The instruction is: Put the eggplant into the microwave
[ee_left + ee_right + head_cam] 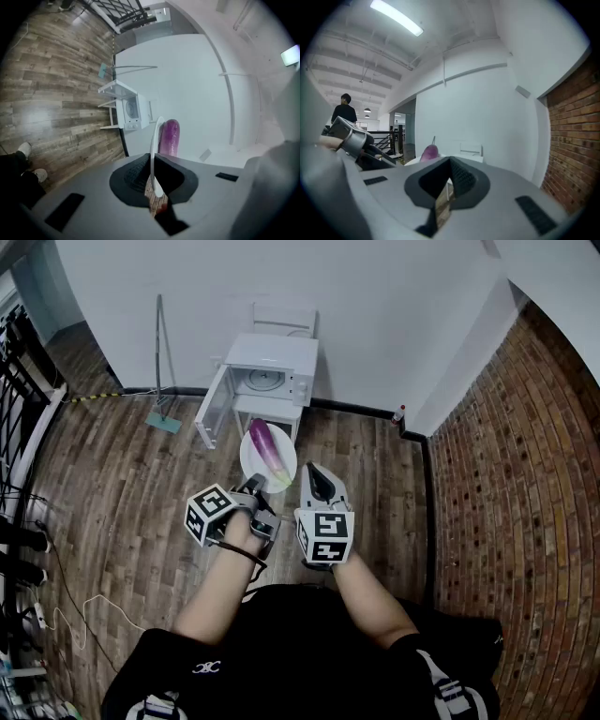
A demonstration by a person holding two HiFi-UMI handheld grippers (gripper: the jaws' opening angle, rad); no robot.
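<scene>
Eggplant (265, 448) lies loose on the white plate (248, 465) that my left hand-held gripper (253, 489) pinches by the rim, while my right hand-held gripper (319, 474) looks clenched on nothing, so I fear any tilt on the way to the open microwave (272, 371) rolls it onto the floor (122, 484).

A teal-headed mop (163, 423) is leaning against the white wall (394, 315), with a small white table (268, 412) standing near it on the wood-plank floor (112, 493). A brick wall (525, 474) is running along the right and a black railing (21, 371) along the left. A person in dark clothes (344, 111) is standing far off in the background.
</scene>
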